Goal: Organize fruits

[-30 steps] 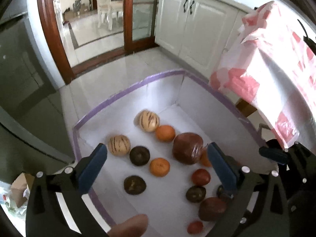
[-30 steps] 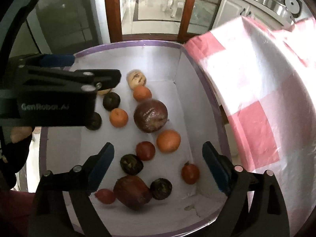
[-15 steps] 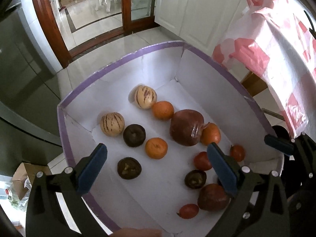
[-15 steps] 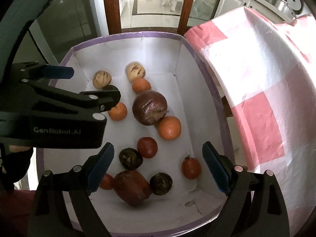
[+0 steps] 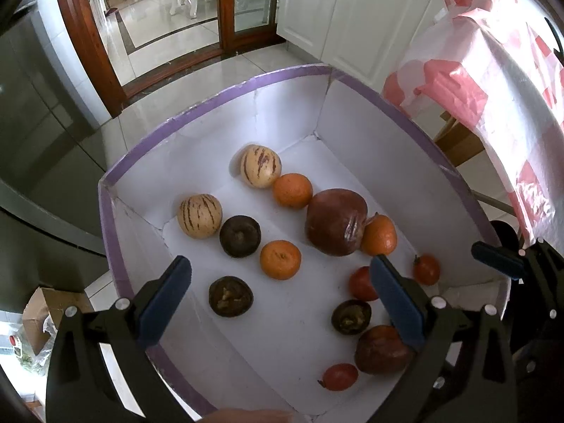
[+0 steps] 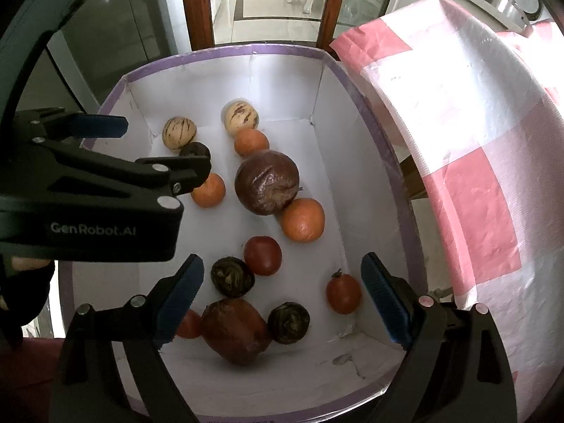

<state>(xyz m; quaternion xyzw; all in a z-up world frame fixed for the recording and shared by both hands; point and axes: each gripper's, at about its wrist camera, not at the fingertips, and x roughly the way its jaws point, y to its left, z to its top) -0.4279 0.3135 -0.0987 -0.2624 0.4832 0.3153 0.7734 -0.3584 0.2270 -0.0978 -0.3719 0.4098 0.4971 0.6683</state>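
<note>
Fruits lie loose on the floor of the white cardboard box with a purple-taped rim (image 6: 246,48), and we hold both tools above it with nothing in either one.

Our right gripper (image 6: 282,292) has its blue-padded fingers spread wide. Nearest to it, low between those fingers, sit a large wrinkled dark-red fruit (image 6: 235,331), a small red tomato (image 6: 188,324) partly hidden behind the left finger, and a dark brown round fruit (image 6: 289,322) touching the big one. Just beyond are a second dark brown fruit (image 6: 232,277), a red tomato (image 6: 263,255) beside it, and a stemmed red tomato (image 6: 343,293) near the right-hand finger and the box wall.

Our left gripper (image 5: 280,298) is likewise wide open and grips nothing. In its view a dark brown fruit with a pale centre (image 5: 231,296) and a small orange mandarin (image 5: 280,259) lie between the fingers, with another dark brown fruit (image 5: 240,236) just past them.

Farther in, a big wrinkled maroon fruit (image 5: 336,221) touches an orange (image 5: 380,235) on its near side, and another mandarin (image 5: 292,190) sits just beside it on its far side. Farthest back are two cream fruits with purple stripes, one (image 5: 200,215) beside the left wall, the other (image 5: 261,166) near the far corner.

A pink and white checked plastic cloth (image 6: 458,141) hangs to the right of the box.
</note>
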